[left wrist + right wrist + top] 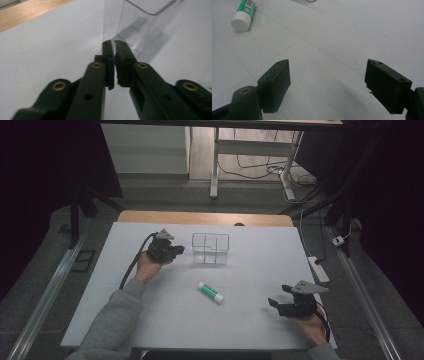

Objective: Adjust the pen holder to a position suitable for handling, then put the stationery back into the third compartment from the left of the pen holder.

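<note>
A clear plastic container (211, 248) with a divider stands at the back middle of the white tabletop (150, 310). My left gripper (180, 250) is just left of it, pointing at its side wall. In the left gripper view the jaws (114, 42) stand a narrow slit apart with nothing between them, and the tips are close to the container's (140, 25) near corner. A green-and-white glue stick (210, 292) lies on its side in the middle of the table. My right gripper (279, 296) rests at the front right, wide open and empty (327, 82), with the glue stick (244, 13) farther off at upper left.
A wooden table edge (205, 218) runs along the back of the white surface. A white power strip (318, 268) lies off the table's right side. Table legs and cables stand on the floor behind.
</note>
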`<action>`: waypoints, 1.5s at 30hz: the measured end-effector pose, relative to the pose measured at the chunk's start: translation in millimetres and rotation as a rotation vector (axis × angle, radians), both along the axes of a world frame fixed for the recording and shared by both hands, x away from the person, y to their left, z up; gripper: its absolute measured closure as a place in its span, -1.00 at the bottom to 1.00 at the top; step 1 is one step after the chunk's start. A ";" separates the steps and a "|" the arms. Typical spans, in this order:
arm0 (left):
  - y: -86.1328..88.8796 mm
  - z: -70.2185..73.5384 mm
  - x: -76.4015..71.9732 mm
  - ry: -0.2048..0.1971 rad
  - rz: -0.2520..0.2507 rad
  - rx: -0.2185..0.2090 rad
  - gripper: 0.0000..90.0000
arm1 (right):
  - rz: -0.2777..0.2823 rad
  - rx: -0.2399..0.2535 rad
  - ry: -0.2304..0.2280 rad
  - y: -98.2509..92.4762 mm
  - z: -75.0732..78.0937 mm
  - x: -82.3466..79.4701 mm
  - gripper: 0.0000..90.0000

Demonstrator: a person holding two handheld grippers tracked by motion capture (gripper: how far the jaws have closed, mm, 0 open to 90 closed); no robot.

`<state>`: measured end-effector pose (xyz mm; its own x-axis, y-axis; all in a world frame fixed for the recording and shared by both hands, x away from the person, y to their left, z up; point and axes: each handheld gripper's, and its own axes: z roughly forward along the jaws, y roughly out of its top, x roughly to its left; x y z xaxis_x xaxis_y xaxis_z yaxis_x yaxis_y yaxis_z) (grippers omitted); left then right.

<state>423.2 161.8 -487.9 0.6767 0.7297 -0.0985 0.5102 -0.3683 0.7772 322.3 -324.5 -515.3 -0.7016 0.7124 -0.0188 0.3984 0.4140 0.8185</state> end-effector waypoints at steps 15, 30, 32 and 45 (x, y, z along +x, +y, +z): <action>25.8 3.0 -92.8 -0.031 -0.025 -0.024 -0.14 | 0.002 0.004 0.001 0.5 1.9 -1.2 -0.53; 47.4 -12.7 -133.0 -0.023 -0.013 0.003 -0.25 | 0.023 0.005 0.006 2.5 2.7 -1.6 -0.50; 50.8 -14.0 -135.1 -0.025 -0.007 0.009 -0.25 | 0.023 0.004 0.006 2.7 2.7 -1.8 -0.50; 55.1 -18.3 -135.7 -0.013 0.006 0.019 -0.30 | 0.020 0.009 0.008 5.7 6.1 -2.5 -0.47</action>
<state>287.4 216.9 -506.2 0.6734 0.7354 -0.0759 0.5023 -0.3798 0.7768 319.8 -318.7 -509.2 -0.7160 0.6981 -0.0071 0.3965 0.4150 0.8189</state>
